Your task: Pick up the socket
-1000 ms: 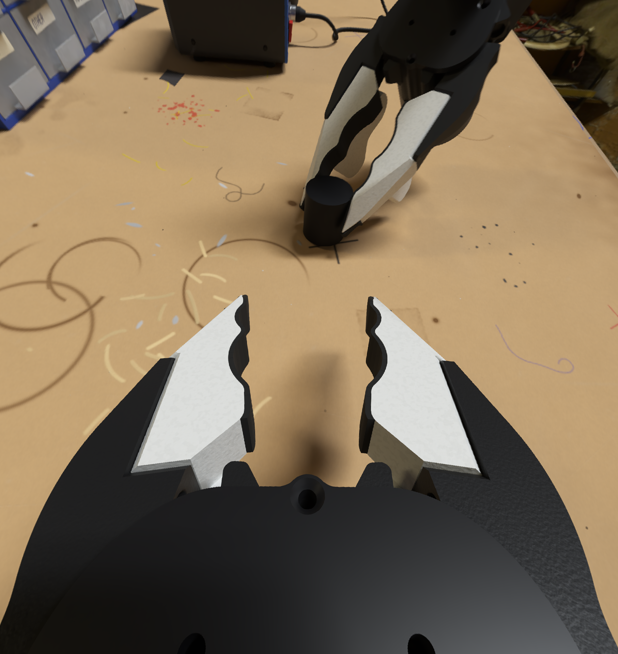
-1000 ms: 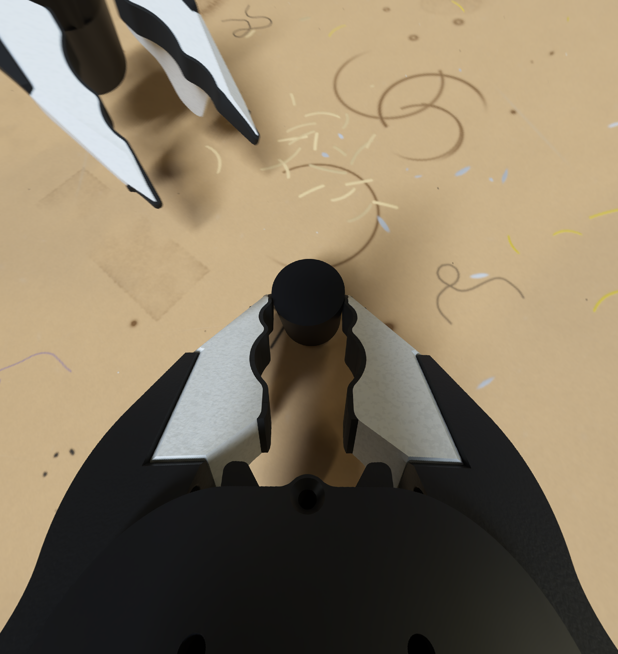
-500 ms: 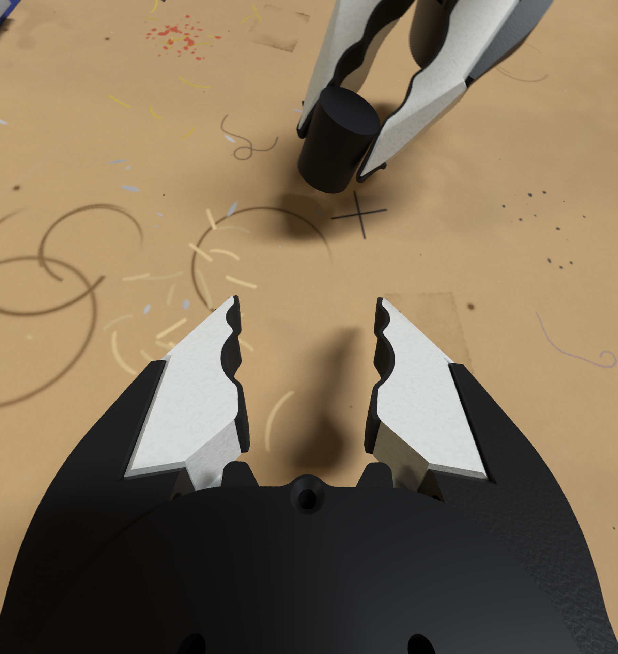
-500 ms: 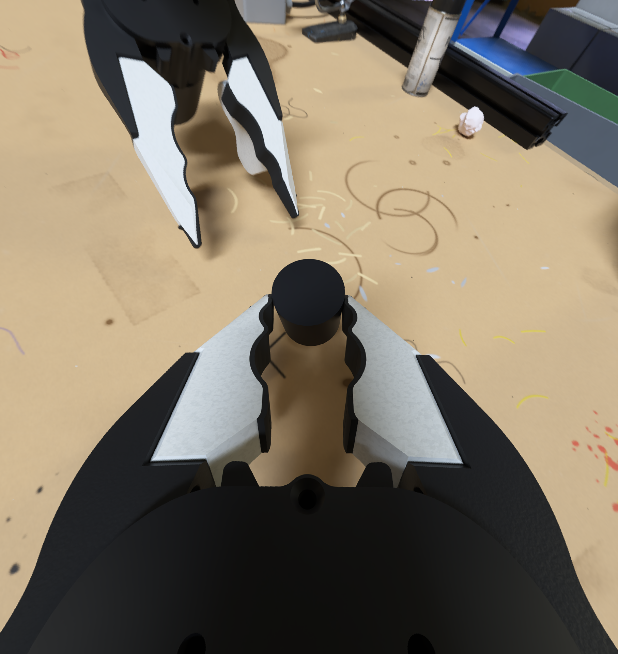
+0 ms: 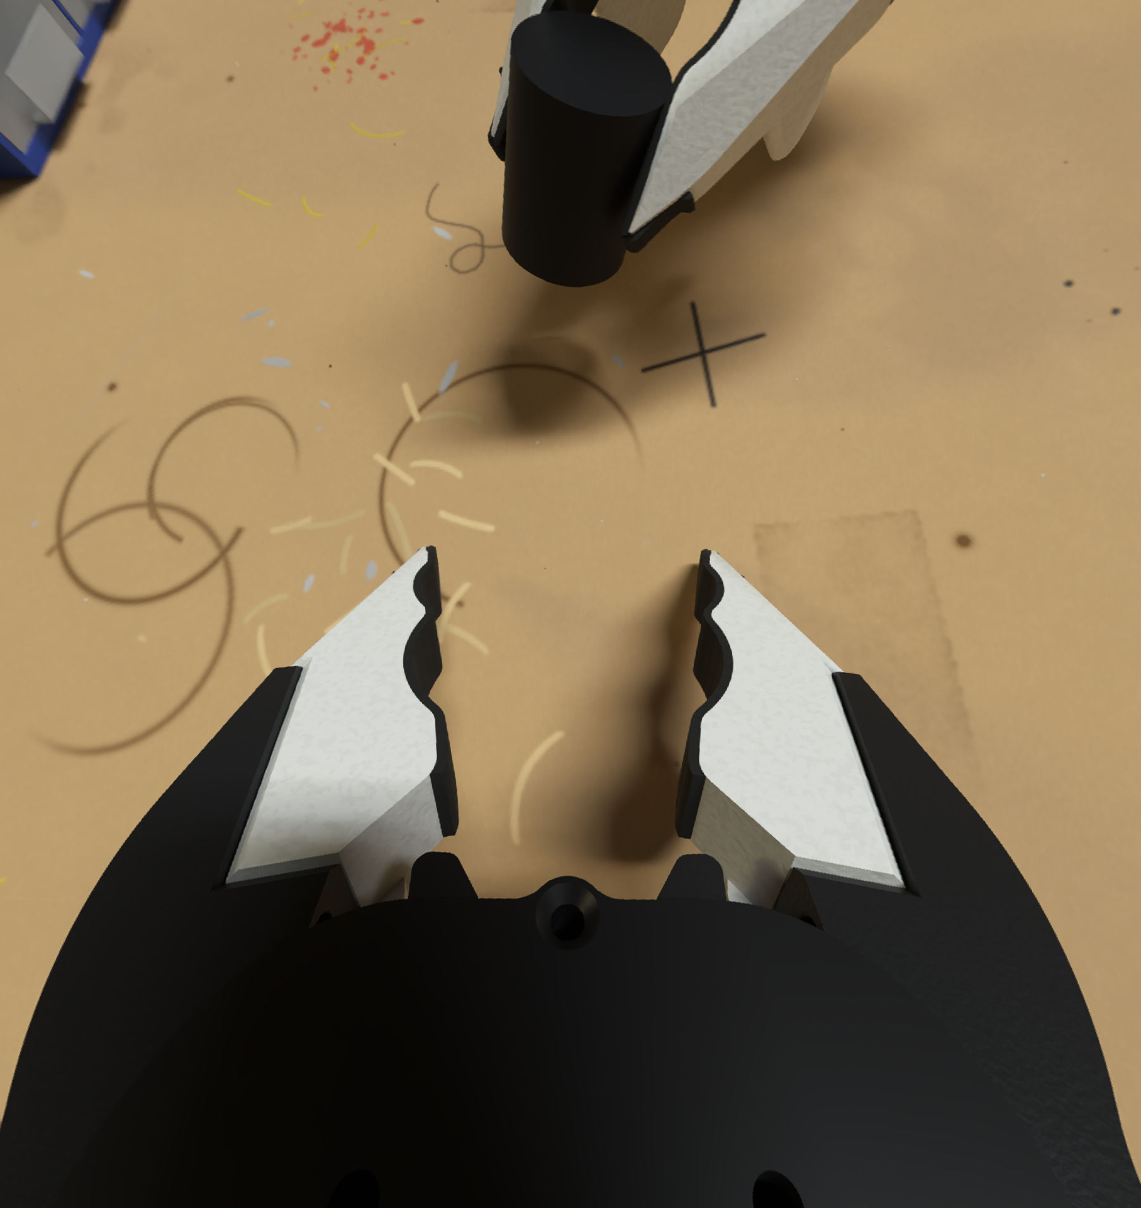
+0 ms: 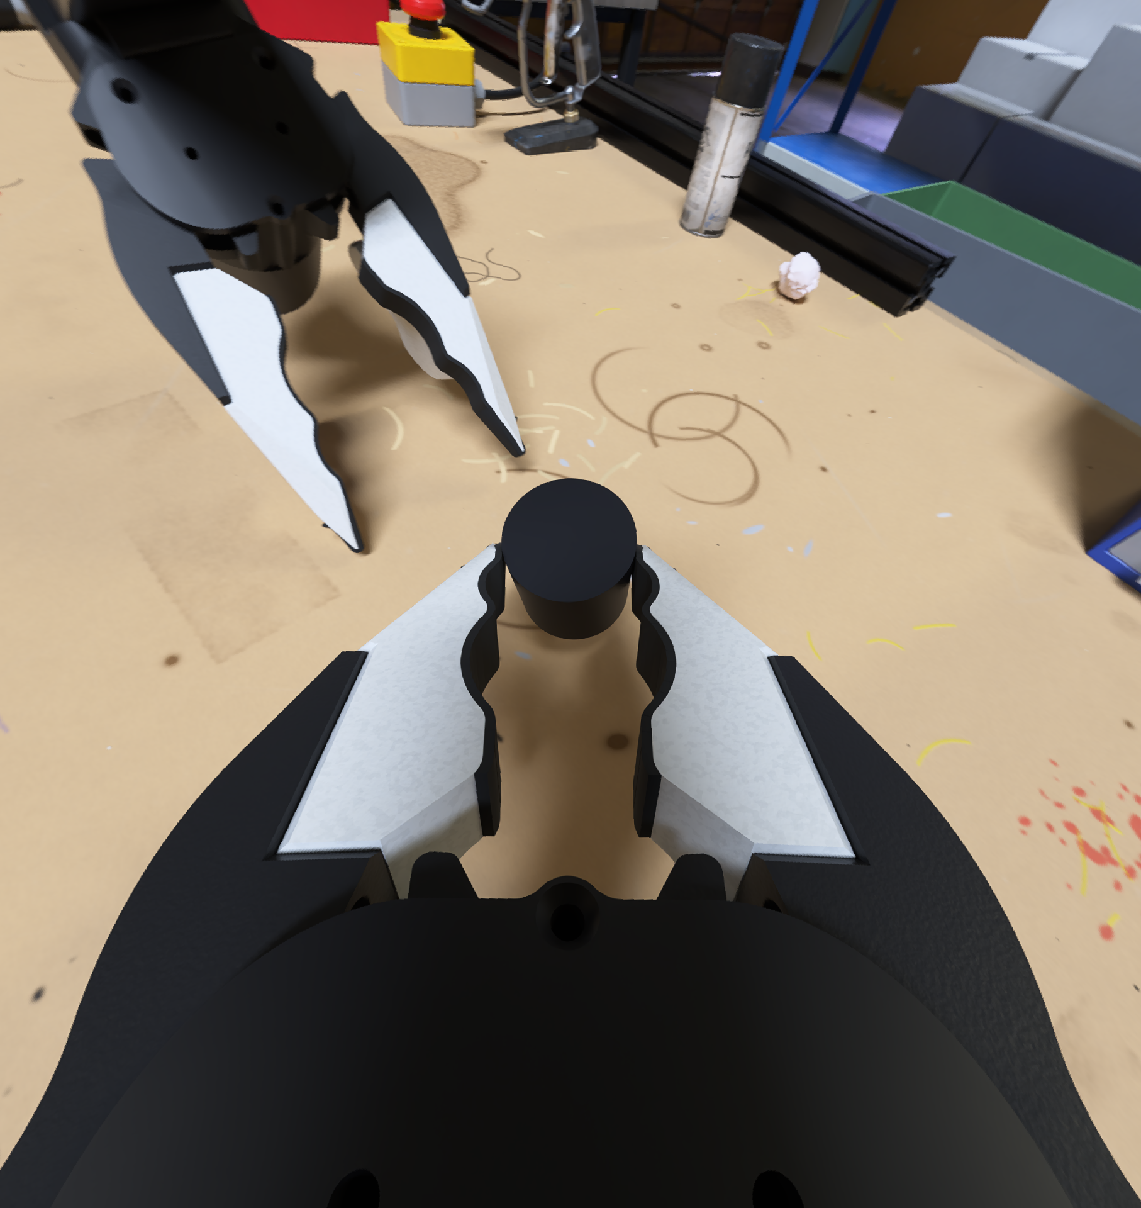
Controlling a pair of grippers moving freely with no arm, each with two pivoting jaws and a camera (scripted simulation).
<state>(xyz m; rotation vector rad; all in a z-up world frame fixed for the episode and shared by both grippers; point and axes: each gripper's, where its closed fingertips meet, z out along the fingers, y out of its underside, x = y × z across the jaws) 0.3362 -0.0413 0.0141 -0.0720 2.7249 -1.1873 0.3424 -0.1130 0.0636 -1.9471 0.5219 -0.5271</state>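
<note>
The socket (image 6: 569, 569) is a plain black cylinder. My right gripper (image 6: 569, 555) is shut on it at the fingertips and holds it clear above the tan workbench (image 6: 163, 588). In the left wrist view the socket (image 5: 574, 150) hangs tilted in the right gripper (image 5: 594, 189) at the top, with its shadow on the bench below. My left gripper (image 5: 564, 555) is open and empty, close above the bench, nearer than the socket. It also shows in the right wrist view (image 6: 437, 497) at the upper left, its jaws apart.
A black cross mark (image 5: 704, 353) lies on the bench under the socket. A blue drawer cabinet (image 5: 12, 85) stands far left. A yellow-and-grey button box (image 6: 427, 78), a clamp (image 6: 555, 124), a spray can (image 6: 728, 137), a white lump (image 6: 798, 276) and grey-green bins (image 6: 1038, 274) line the bench edge.
My right gripper has lifted the socket off the cross mark and raised it higher, tilting up. The left gripper has stayed open and shifted little.
</note>
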